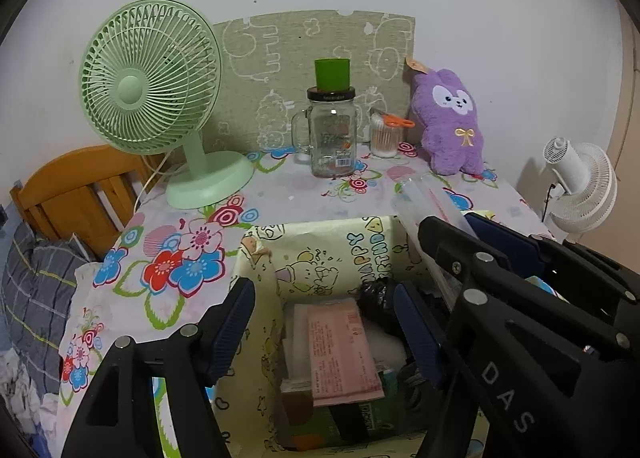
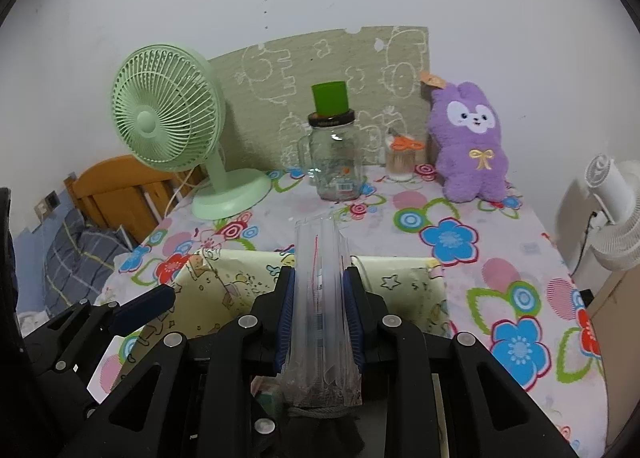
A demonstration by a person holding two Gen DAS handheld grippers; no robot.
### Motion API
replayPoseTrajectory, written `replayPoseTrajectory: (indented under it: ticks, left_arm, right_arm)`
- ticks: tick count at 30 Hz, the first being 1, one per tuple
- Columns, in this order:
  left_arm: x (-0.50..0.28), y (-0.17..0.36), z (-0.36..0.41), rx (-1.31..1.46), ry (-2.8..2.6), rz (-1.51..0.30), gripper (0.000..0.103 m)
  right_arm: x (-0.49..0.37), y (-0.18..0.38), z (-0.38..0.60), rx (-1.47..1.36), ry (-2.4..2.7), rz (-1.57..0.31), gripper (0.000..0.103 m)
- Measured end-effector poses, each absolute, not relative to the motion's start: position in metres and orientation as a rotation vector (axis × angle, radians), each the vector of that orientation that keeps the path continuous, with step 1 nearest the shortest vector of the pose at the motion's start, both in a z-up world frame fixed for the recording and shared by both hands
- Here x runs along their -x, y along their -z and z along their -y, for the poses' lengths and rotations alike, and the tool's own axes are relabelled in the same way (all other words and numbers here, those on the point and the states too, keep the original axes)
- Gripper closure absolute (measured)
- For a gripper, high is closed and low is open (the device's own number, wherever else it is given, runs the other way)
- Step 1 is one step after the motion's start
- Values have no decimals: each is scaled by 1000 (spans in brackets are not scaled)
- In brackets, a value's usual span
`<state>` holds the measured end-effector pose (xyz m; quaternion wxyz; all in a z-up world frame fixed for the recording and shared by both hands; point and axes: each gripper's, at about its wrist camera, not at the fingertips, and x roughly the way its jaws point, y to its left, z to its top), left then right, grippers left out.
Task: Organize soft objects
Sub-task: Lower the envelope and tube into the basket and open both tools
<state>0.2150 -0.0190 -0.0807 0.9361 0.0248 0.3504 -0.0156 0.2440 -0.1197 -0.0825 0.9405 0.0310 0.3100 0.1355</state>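
Right tongs [image 2: 319,310] pinching a clear plastic bag [image 2: 320,298], held upright over the yellow box [image 2: 416,282]. Left tongs [image 1: 324,322] spread wide above the same box [image 1: 320,254], gripping nothing. Inside the box: a pink packet [image 1: 342,354], a crumpled black bag [image 1: 376,298], a green carton [image 1: 352,422] at the bottom. Further back on the table [image 2: 480,278]: a glass jar [image 1: 332,134] with a green cup [image 1: 332,74] on its lid, a small tub of cotton swabs [image 1: 386,136], a purple plush [image 1: 450,122] propped upright, a green fan [image 1: 152,78].
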Motion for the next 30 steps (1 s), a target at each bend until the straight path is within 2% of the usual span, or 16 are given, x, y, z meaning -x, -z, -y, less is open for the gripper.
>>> replayPoseTrajectory:
  ticks: [2,4,9,11,13,23,30]
  left_arm:
    - [-215,81,19,-52,31,-715,27]
    - [-214,81,20,-56,39,-710,24]
    - [-210,78,25,-66,53,-696,17]
    - [-208,76,27,-68,56,-688,15]
    - [-207,75,29,-64,59,-683,14]
    - [-198,70,32,-62,65,-684,5]
    - [-186,64,31,-40,78,-680,3]
  right_arm:
    - [-246,84,120,-69,-282,-633,66]
    - [-248,85,120,-76,-279,-630,49]
    - [-248,87,125,-111,-289,-644,32]
    - [-246,86,126,-114,-283,-645,22]
    - [-244,85,128,-112,-260,-638,7]
    - [-231,77,135,-113,-215,-637,6]
    - [-217,68,139,-107,-193,-652,6]
